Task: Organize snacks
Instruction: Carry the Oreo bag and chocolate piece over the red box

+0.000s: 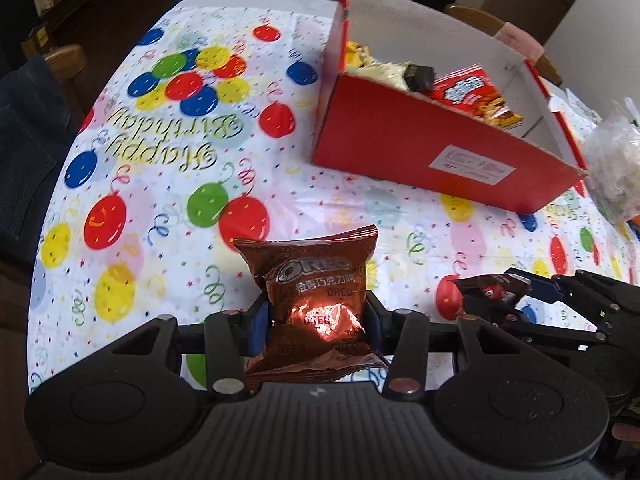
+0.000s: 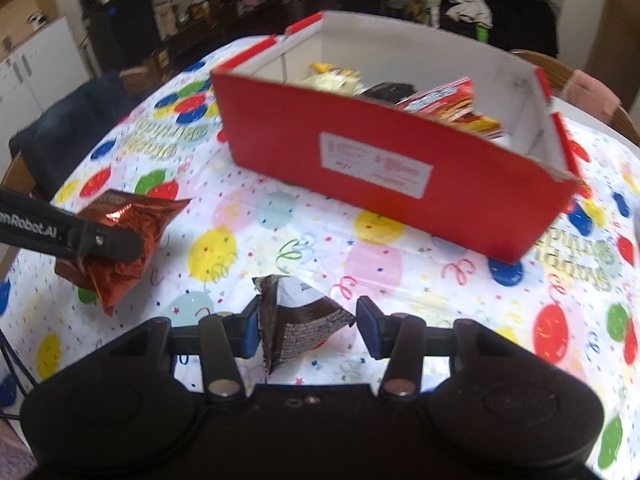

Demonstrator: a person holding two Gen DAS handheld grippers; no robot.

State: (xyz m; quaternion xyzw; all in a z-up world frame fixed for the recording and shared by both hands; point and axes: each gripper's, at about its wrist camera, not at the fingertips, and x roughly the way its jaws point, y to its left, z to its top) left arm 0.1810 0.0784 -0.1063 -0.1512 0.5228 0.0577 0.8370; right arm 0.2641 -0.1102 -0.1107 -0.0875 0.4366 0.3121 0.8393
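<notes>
Over the near edge of the table [image 1: 132, 184], with its balloon-print birthday cloth, the left gripper [image 1: 316, 320] has its jaws pinching a brown Oreo packet [image 1: 316, 292] upright, while the right gripper [image 2: 306, 326] carries a small dark snack packet [image 2: 296, 328] between jaws that look parted on the right side. Both seem mid-carry toward the red cardboard box [image 2: 360, 160], which sits near the far right corner and already holds several snacks. Next, I'd guess, each packet must clear the box's tall near wall before being let go.
</notes>
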